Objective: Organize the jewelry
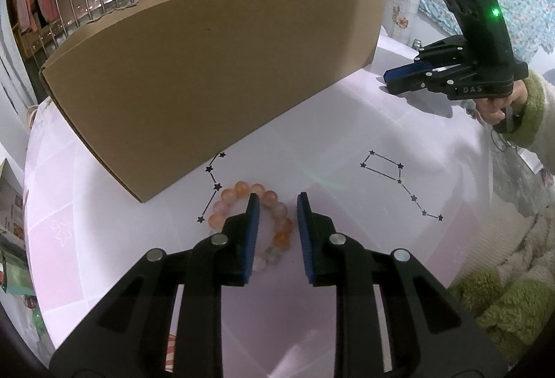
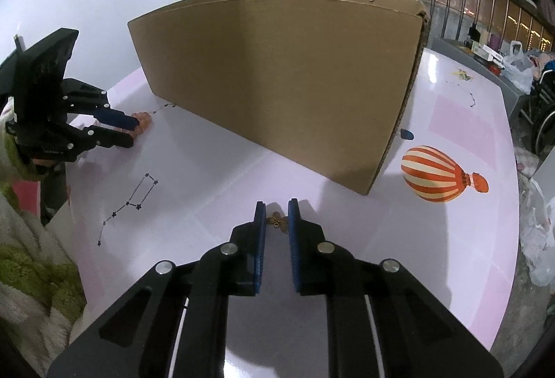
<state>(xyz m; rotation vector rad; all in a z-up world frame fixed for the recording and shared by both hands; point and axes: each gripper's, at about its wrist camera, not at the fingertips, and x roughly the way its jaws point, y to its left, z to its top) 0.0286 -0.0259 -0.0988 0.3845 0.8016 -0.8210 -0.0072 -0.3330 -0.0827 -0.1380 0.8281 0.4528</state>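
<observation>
Left tongs (image 1: 276, 204) straddle bead bracelet (image 1: 267, 221), jaws narrowed, grip uncertain. Right tongs (image 2: 277, 213), housing marked "DAS", pinch bronze butterfly charm (image 2: 277, 221). Cardboard box (image 2: 277, 83) at twelve o'clock, contents hidden.

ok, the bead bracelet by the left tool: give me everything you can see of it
The bead bracelet is a closed ring of round, glossy, translucent beads in orange, peach and pale pink, stone or glass by the look. It lies flat on the pale pink table, just in front of the cardboard box, beside a printed star pattern. The left tool straddles one side of the ring: one finger sits inside the loop, the other outside it, with a gap visible at the outer pad. Near beads are hidden behind the finger.
</observation>
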